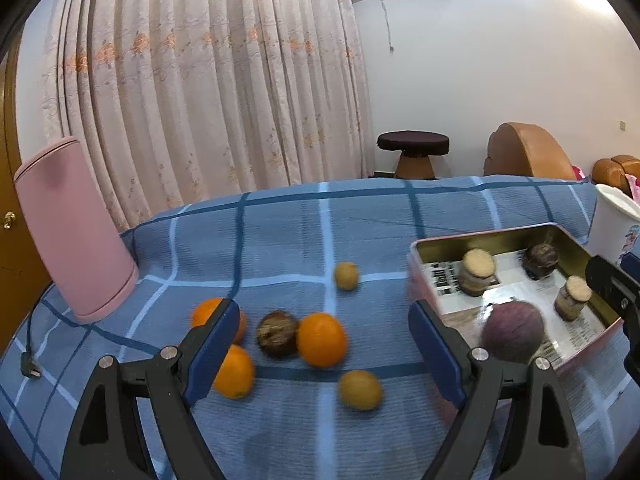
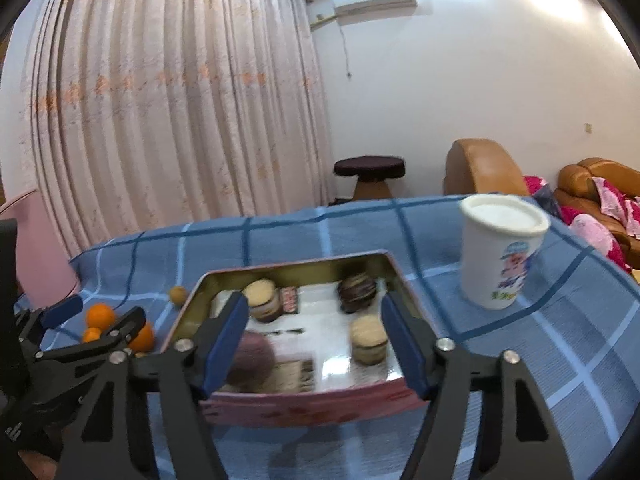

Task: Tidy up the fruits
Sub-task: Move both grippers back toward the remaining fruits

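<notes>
Oranges clearest from left wrist

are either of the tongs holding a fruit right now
No. The left tongs stand open above the oranges; the right tongs hang open over the tin, gripping nothing.

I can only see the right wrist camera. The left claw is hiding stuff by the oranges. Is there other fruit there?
Observer: Yes, a dark brown fruit sits right beside the middle orange.
Child: How many little yellow ones?
Observer: Two: a far yellowish fruit and a near yellowish fruit that your view misses.
Child: Is the left claw holding anything?
Observer: No, the left claw is open and grips nothing.
</notes>
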Demonstrator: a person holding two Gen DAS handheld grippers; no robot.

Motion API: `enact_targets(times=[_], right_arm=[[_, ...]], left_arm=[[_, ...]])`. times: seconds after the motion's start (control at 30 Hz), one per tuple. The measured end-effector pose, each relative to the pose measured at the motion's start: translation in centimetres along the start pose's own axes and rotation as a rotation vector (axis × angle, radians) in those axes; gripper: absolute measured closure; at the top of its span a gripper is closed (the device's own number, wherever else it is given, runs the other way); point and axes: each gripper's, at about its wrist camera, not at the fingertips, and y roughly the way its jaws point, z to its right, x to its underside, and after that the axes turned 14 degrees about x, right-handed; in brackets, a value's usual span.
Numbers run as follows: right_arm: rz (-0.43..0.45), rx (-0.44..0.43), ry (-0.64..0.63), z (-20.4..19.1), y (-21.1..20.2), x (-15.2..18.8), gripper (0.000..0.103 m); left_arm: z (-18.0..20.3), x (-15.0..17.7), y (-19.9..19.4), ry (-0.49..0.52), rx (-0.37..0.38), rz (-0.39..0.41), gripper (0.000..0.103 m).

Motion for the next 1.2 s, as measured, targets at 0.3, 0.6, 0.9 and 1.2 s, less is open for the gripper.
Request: enact_targets(times=[0.3,0.6,0.9,1.2], right_arm=[[0.005,-0.07,-0.076,-4.6,-1.5,0.8,0.04],[-0.082,-0.189,-0.217,-11.1,-1.0,1.9,0.04],[-0.194,-0.173,-0.402,-17.3,1.3,3.1,0.047],[-0.272,-0.102,-0.508,-19.4,2.8,4.2,0.054]], left_arm=[[-6.8,0.7,-0.4,-0.048,-0.1,-0.026,0.016],[-14.0,1.0,-0.6,-0.165,-0.193,-0.06,0.016],[-16.4,1.0,-0.9,-0.212,-0.217,-0.087,0.016],[-14.8,0.9,-0.6,-0.162,-0.121,-0.118,0.016]])
